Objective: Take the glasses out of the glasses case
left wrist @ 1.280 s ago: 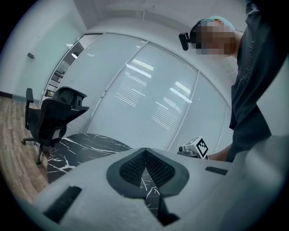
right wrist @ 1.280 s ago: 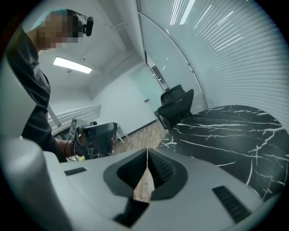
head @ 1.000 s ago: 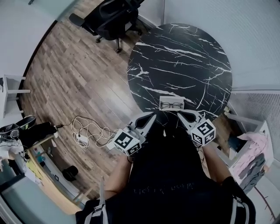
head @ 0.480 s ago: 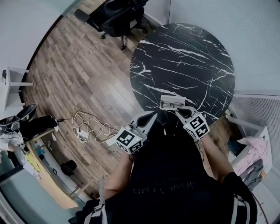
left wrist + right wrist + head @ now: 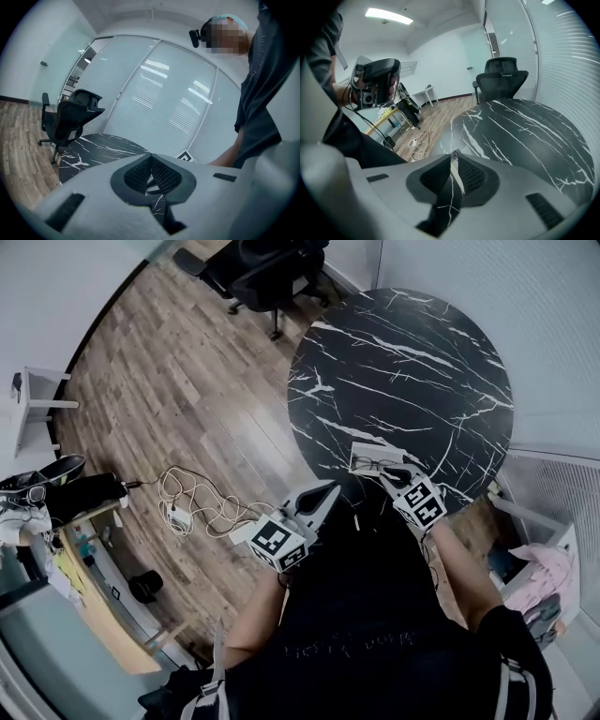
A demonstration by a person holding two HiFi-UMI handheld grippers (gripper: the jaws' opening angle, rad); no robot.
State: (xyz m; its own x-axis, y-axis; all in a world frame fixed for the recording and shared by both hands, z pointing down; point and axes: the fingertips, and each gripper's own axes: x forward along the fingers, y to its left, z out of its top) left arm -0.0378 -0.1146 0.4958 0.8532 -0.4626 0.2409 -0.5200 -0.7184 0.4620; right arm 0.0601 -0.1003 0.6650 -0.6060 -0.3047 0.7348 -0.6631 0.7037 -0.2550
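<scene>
A pale open glasses case (image 5: 364,455) lies on the near edge of the round black marble table (image 5: 403,362), with dark-framed glasses (image 5: 374,464) in it. My right gripper (image 5: 385,472) is at the case's near right corner, jaws together. In the right gripper view the right gripper's (image 5: 453,153) tips meet, and a thin pale strip shows in the slit below them. My left gripper (image 5: 332,487) hangs left of the case, off the table's rim. In the left gripper view the left gripper's (image 5: 150,155) tips meet with nothing between them. The case does not show in either gripper view.
A black office chair (image 5: 272,268) stands on the wood floor beyond the table's left side. White cables and a power strip (image 5: 192,510) lie on the floor to the left. A frosted glass wall (image 5: 164,93) runs behind the table. My dark-clothed body fills the lower middle.
My right gripper has moved forward from near my body to the case's near right corner. The left gripper has stayed roughly in place. The head view has shifted slightly.
</scene>
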